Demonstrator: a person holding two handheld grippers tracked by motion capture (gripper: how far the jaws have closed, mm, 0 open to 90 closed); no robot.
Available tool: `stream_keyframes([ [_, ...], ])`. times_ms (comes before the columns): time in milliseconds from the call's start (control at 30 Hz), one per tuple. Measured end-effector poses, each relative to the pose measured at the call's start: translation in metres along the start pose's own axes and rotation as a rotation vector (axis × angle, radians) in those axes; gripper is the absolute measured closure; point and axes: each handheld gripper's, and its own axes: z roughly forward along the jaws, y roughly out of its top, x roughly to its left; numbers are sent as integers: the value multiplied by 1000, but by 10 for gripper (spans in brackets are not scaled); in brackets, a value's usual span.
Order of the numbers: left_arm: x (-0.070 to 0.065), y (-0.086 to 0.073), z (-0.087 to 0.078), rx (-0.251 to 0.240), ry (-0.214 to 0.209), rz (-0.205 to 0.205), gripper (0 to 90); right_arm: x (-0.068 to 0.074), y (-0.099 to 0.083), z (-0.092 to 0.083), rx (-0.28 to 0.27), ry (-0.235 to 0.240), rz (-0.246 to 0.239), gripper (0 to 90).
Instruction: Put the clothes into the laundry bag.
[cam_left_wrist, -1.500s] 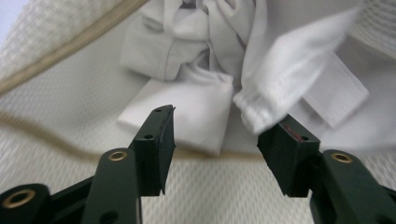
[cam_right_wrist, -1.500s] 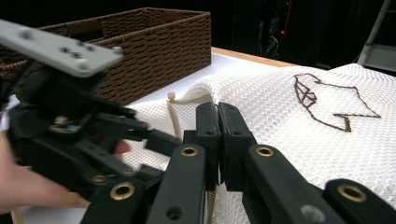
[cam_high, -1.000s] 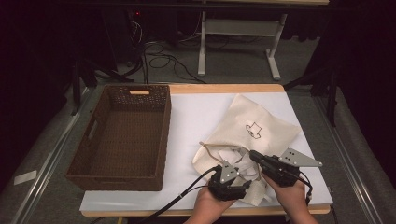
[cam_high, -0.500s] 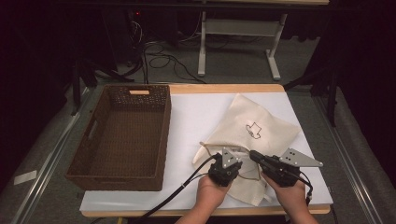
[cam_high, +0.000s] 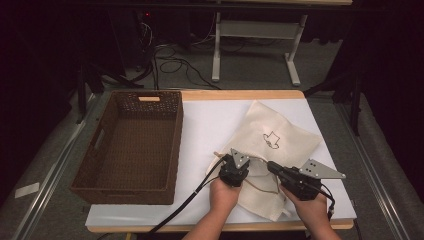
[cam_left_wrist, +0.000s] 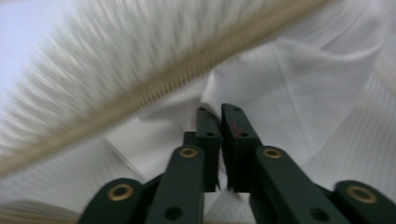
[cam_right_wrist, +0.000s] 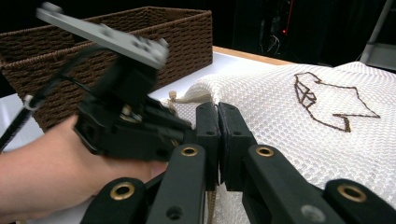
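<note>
Wicker basket (cam_high: 131, 142) waits at left while you clamp the mesh bag's (cam_high: 280, 150) near edge on the table with your left gripper (cam_high: 234, 169) (jaws just closing on fabric) and right gripper (cam_high: 274, 167), likewise clenched; next, lift together.

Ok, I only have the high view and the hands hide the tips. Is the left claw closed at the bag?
Observer: Yes. In the left gripper view the left claw is shut, with its tips against a fold of the white bag. I cannot tell whether any cloth is pinched.
Operator: And the right claw?
Observer: Shut too. In the right gripper view the right claw has its jaws pressed together over the bag's netting.
Operator: Where's the cord?
Observer: A tan cord, blurred, runs slantwise just beyond the left claw.
</note>
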Motion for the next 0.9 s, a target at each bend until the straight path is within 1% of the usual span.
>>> stream_keyframes([
  [33,1,-2,2,19,-5,-8,800,0,0,0,1,0,1,892],
  [67,2,-3,3,24,-6,-13,758,0,0,0,1,3,0,892],
  [100,3,-3,2,24,-7,-20,720,0,0,1,1,3,0,892],
  [200,5,-5,-2,23,-7,-25,579,0,0,0,-1,1,3,892],
  [267,7,-7,-7,27,-7,-14,539,0,-1,0,0,0,9,892],
  [333,8,-10,-12,31,-23,-18,520,0,-1,0,0,0,8,892],
  [367,8,-12,-15,25,-28,-15,518,0,-1,0,1,1,5,892],
  [400,9,-14,-18,18,-37,-11,529,1,-1,0,4,-3,0,892],
  [467,9,-16,-25,-9,-51,-5,579,1,0,1,5,0,2,892],
  [500,10,-16,-28,-20,-65,-8,611,1,0,1,6,0,-1,892],
  [533,10,-15,-29,-26,-75,-11,648,1,0,1,6,0,-1,892],
  [600,9,-14,-29,-31,-84,-2,696,2,0,2,9,-4,-2,892],
  [667,5,-13,-28,-29,-91,10,765,2,-1,2,8,0,-6,892],
  [700,3,-13,-26,-25,-94,19,796,2,-1,2,10,4,1,892],
  [733,1,-12,-24,-23,-99,19,821,2,-1,2,10,2,3,892],
  [900,-11,-8,-10,-6,-91,25,835,2,-2,2,11,3,-3,892],
])
